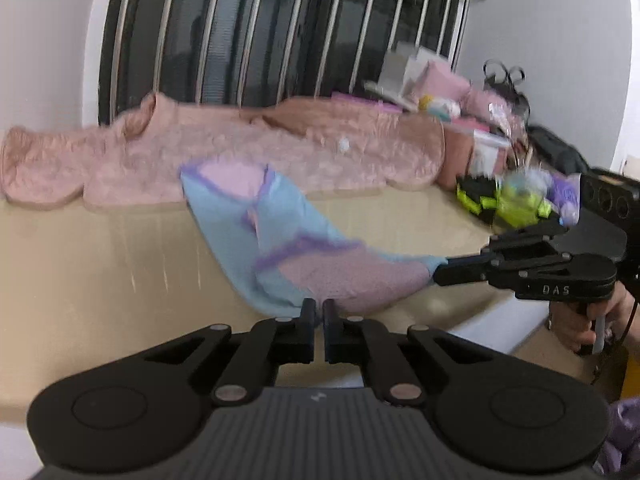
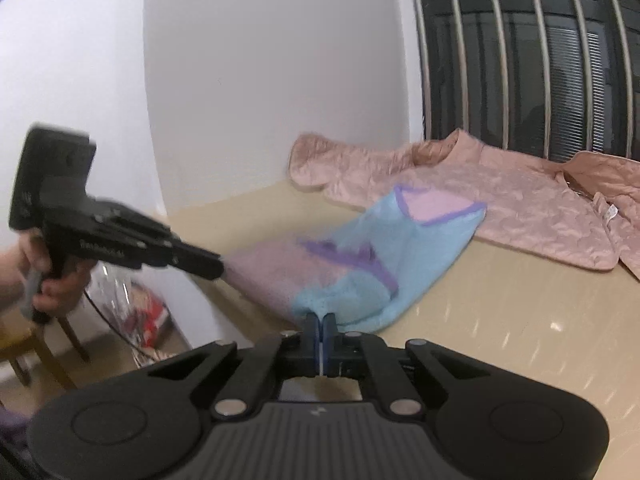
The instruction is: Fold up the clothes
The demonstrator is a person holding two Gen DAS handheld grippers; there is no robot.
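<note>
Left claw [image 1: 319, 307] clenched on blue-and-pink garment [image 1: 280, 240], right claw [image 2: 321, 320] gripping another edge, beige table [image 1: 100, 260] beneath

Garments on the table [image 1: 100, 264]: two. One blue-and-pink garment with purple trim [image 1: 256, 232] lies near the table's front edge. One pink quilted garment [image 1: 248, 148] lies along the far edge, under the window.

Grippers: two. One left gripper [image 1: 319, 306] and one right gripper [image 2: 321, 320], each clamped on the blue-and-pink garment.

Window [image 1: 280, 28]: one, fitted with vertical metal bars.

Clutter pile [image 1: 492, 136] at the far right corner: item count cannot be determined.
</note>
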